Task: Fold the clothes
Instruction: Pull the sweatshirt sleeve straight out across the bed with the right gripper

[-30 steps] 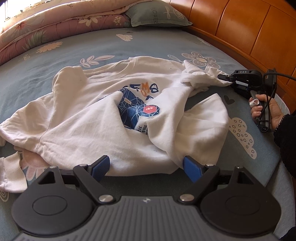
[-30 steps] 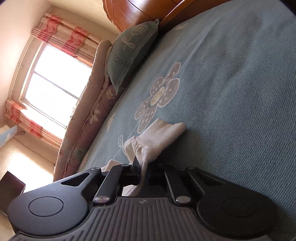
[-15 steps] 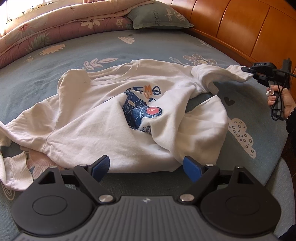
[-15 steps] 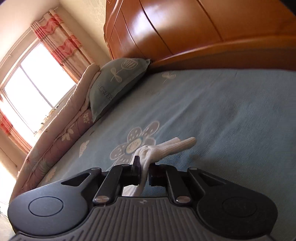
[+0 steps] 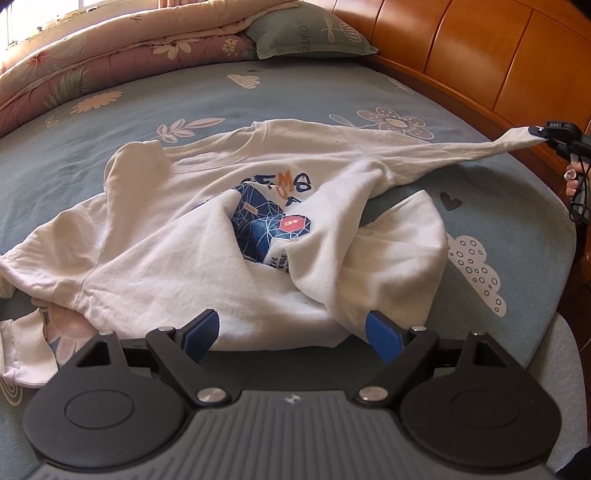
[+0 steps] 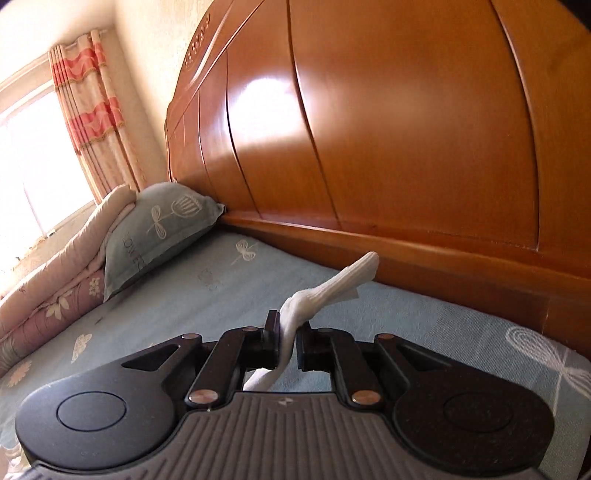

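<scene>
While my right gripper (image 6: 287, 341) is clamped on the cuff (image 6: 334, 286) of one sleeve (image 5: 450, 153), the fold proper has not begun. That sleeve runs taut from the shoulder out toward the wooden headboard (image 6: 369, 129), lifted clear of the blue sheet (image 5: 258, 96) near its far end.

Left gripper (image 5: 291, 328): jaws wide apart, nothing between them, hanging just above the near hem of the white sweatshirt (image 5: 155, 240).

Sweatshirt position: mid-bed, chest print (image 5: 273, 221) up, collar toward the pillow (image 5: 310, 33) and rolled quilt (image 5: 110, 55).

State of garment:
- body rumpled, a large flap of the right side thrown over the print
- lower right hem bunched in a mound
- other sleeve (image 5: 26, 339) trails off at lower left, cuff crumpled near my left gripper's housing; its run is partly cut off by the frame edge, so I cannot tell for sure how it lies

Done so far, by my judgement: only one sleeve drawn out straight. Left to do: lay that sleeve flat, pull the second one out, smooth the body and the thrown-over flap, then bring sleeves in and fold the body. Early stage, mostly still ahead.
</scene>
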